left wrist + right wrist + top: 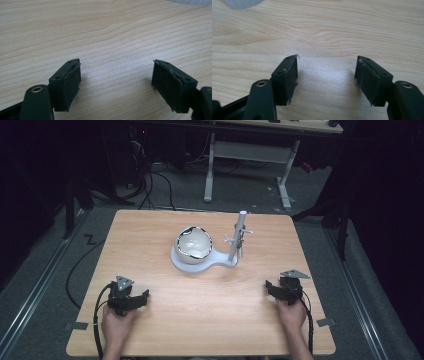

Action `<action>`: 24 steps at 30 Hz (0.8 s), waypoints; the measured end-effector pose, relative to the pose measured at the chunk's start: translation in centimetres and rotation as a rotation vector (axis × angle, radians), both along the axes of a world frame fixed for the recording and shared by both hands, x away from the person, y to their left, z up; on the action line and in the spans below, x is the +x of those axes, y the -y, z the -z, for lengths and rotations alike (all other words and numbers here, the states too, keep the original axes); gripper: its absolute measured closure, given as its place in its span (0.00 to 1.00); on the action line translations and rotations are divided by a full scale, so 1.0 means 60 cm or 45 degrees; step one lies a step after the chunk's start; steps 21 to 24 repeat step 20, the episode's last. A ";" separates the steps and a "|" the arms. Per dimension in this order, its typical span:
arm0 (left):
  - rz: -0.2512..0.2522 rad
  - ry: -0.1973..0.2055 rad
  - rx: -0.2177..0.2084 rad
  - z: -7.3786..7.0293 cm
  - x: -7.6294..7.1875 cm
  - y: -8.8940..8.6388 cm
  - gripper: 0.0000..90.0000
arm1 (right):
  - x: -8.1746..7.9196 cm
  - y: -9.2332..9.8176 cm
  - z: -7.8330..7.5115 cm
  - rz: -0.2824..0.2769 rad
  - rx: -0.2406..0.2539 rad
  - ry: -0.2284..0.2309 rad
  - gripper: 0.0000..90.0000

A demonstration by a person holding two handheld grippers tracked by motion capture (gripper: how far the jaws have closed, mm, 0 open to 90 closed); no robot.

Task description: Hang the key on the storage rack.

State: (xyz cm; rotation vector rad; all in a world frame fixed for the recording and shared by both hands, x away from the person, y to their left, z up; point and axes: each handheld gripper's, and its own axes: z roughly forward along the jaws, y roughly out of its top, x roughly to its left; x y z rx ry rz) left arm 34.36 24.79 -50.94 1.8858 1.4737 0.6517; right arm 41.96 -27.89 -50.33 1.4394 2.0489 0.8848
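A white bowl (pixel 194 244) with a dark rim sits on a white stand (pixel 187 264) at the middle of the wooden table (pixel 200 315). A thin white post (pixel 237 240) rises from the stand's right end. My left gripper (pixel 141 298) rests low at the table's front left, held in a hand. Its jaws (pixel 117 62) stand wide apart over bare wood, so it is open. My right gripper (pixel 271 288) rests at the front right, also in a hand. It is open too, and bare wood lies between its jaws (pixel 327 57).
A corner of the white stand (pixel 190 1) peeks in at the top of the left gripper view, and its edge (pixel 244 3) shows at the top left of the right gripper view. Beyond the table stand a white desk frame (pixel 250 155) and floor cables (pixel 150 185).
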 end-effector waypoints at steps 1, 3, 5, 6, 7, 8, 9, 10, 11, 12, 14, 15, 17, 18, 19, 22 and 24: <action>0.000 0.000 0.000 0.000 0.000 0.000 0.26 | 0.000 0.000 0.000 -0.002 -0.002 0.002 0.39; 0.000 0.000 -0.002 0.000 0.000 0.000 0.27 | -0.002 -0.001 0.000 0.004 0.000 -0.004 0.38; 0.000 0.000 -0.002 0.000 0.000 0.000 0.27 | -0.003 -0.002 0.000 0.003 -0.001 -0.004 0.37; 0.000 0.000 -0.001 0.000 0.000 0.000 0.27 | -0.003 -0.002 0.000 0.004 0.001 -0.003 0.37; 0.000 0.000 -0.001 0.000 0.000 0.000 0.27 | -0.003 -0.002 0.000 0.003 0.001 -0.004 0.37; 0.000 0.000 -0.001 0.000 0.000 0.000 0.27 | -0.004 -0.002 0.000 0.004 0.003 -0.005 0.37; 0.000 0.000 -0.001 0.000 0.000 0.000 0.27 | -0.004 -0.002 0.000 0.004 0.003 -0.005 0.37; 0.000 0.000 -0.001 0.000 0.000 0.000 0.27 | -0.004 -0.002 0.000 0.004 0.002 -0.005 0.37; 0.000 0.000 -0.001 0.000 0.000 0.000 0.27 | -0.004 -0.002 0.000 0.004 0.003 -0.006 0.37; 0.000 0.000 -0.001 0.000 0.000 0.000 0.27 | -0.004 -0.002 0.000 0.003 0.002 -0.005 0.37; 0.000 0.000 -0.001 0.000 0.000 0.000 0.27 | -0.004 -0.003 0.000 0.004 0.002 -0.005 0.36; 0.000 0.000 -0.001 0.000 0.000 0.000 0.27 | -0.004 -0.003 0.000 0.003 0.001 -0.005 0.36; 0.000 0.000 -0.001 0.000 0.000 0.000 0.27 | -0.004 -0.003 0.000 -0.002 0.000 -0.005 0.36; -0.001 0.000 -0.001 0.000 0.000 0.000 0.27 | -0.004 -0.003 0.000 -0.003 0.001 -0.006 0.36; -0.001 0.000 -0.001 0.000 0.000 0.000 0.27 | -0.004 -0.003 0.000 -0.002 0.000 -0.005 0.36; 0.000 0.000 -0.001 0.000 0.000 0.000 0.27 | -0.004 -0.003 0.000 -0.002 0.000 -0.006 0.36; 0.000 0.000 -0.001 0.000 0.000 0.000 0.27 | -0.004 -0.003 0.000 -0.002 0.000 -0.006 0.36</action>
